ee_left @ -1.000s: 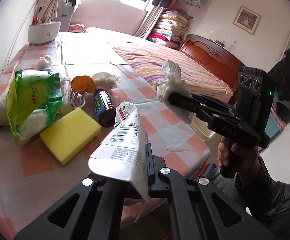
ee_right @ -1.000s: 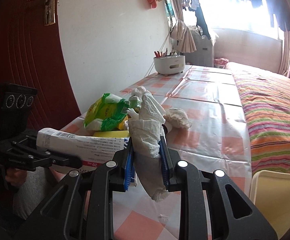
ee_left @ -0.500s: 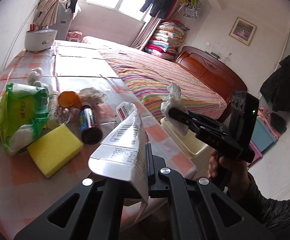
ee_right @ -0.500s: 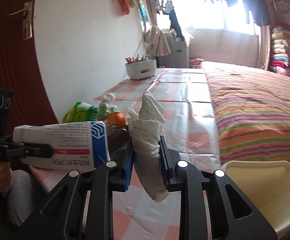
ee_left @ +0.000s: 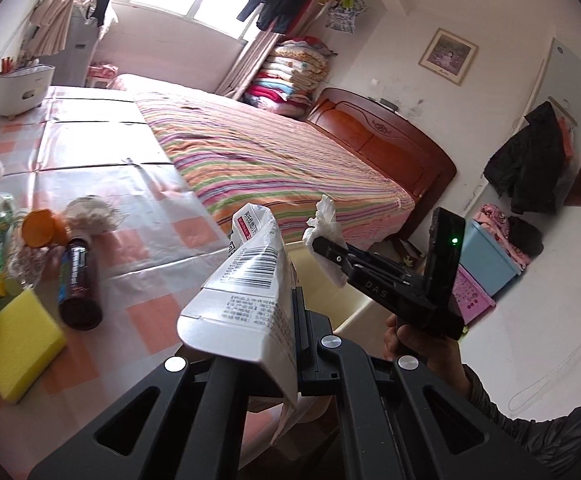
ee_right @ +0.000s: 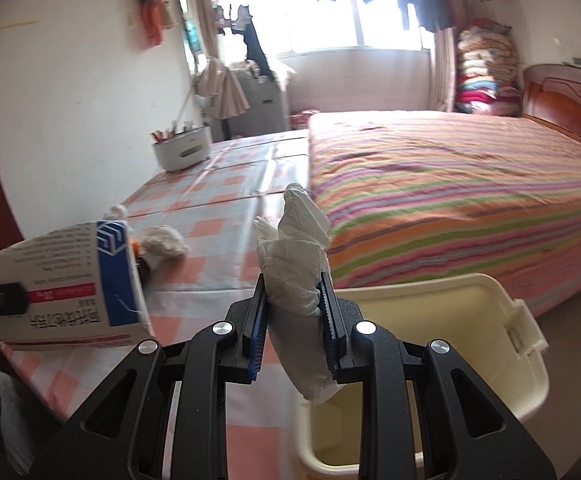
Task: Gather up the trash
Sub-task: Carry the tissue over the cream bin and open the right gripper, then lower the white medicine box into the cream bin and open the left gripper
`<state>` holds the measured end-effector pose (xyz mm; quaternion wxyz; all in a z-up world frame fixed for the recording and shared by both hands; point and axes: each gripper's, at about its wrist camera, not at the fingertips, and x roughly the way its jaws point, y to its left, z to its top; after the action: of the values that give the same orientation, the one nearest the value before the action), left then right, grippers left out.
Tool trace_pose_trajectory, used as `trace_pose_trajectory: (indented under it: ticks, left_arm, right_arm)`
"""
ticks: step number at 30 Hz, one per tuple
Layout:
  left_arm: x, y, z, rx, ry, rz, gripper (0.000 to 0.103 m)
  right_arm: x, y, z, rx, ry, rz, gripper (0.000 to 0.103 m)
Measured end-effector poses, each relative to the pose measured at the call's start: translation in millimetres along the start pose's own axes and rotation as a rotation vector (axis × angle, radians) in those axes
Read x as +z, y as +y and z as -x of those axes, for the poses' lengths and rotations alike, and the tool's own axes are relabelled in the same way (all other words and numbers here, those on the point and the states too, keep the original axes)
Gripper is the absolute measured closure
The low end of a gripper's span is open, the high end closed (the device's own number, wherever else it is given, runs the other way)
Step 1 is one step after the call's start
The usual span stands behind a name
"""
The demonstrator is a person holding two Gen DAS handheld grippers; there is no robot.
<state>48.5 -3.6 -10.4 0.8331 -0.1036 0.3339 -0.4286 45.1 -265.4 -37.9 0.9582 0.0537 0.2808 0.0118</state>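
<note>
While crumpled, tissue (ee_right: 296, 276) overhangs smooth bin (ee_right: 490, 344).

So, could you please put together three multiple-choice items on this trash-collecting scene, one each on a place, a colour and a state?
1. Where does the cream bin stand?
A. On the bed
B. On the floor at the table's corner, beside the bed
C. On the checked tablecloth

2. What colour is the sponge on the table?
A. Yellow
B. Blue
C. Pink

3. What do the right tongs hold?
A. Nothing, they stand open
B. The dark bottle
C. A crumpled tissue

Answers:
1 B: the right wrist view shows the bin below the table edge, next to the striped bed.
2 A: the left wrist view shows a yellow block by the dark bottle.
3 C: the blue pads press on the tissue from both sides, while the left tongs pinch a flattened white carton.
</note>
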Motion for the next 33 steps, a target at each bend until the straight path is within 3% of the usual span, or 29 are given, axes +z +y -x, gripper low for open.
trace_pose_trajectory:
  ticks: [11, 18, 19, 33]
  left_arm:
    - [8.6, -19.2, -30.9, -0.051, 0.039, -0.025, 0.102]
    - [13.5, -28.2, -42.5, -0.058, 0.060, -0.038, 0.102]
    - [12.9, -28.8, -43.3, -0.058, 0.062, -0.038, 0.102]
    - [17.2, -33.9, -97.9, -0.064, 0.152, -0.040, 0.102]
  right_arm:
    - [-12.1, -36.9, -7.0, -0.111, 0.031, -0.065, 0.077]
    - [-13.6, -45.6, -3.7, -0.128, 0.022, -0.107, 0.049]
    - [-13.7, -47.1, -1.9, -0.130, 0.014, -0.116, 0.044]
    - [-4.9, -75.0, 45.9, -0.185, -0.207, -0.279, 0.038]
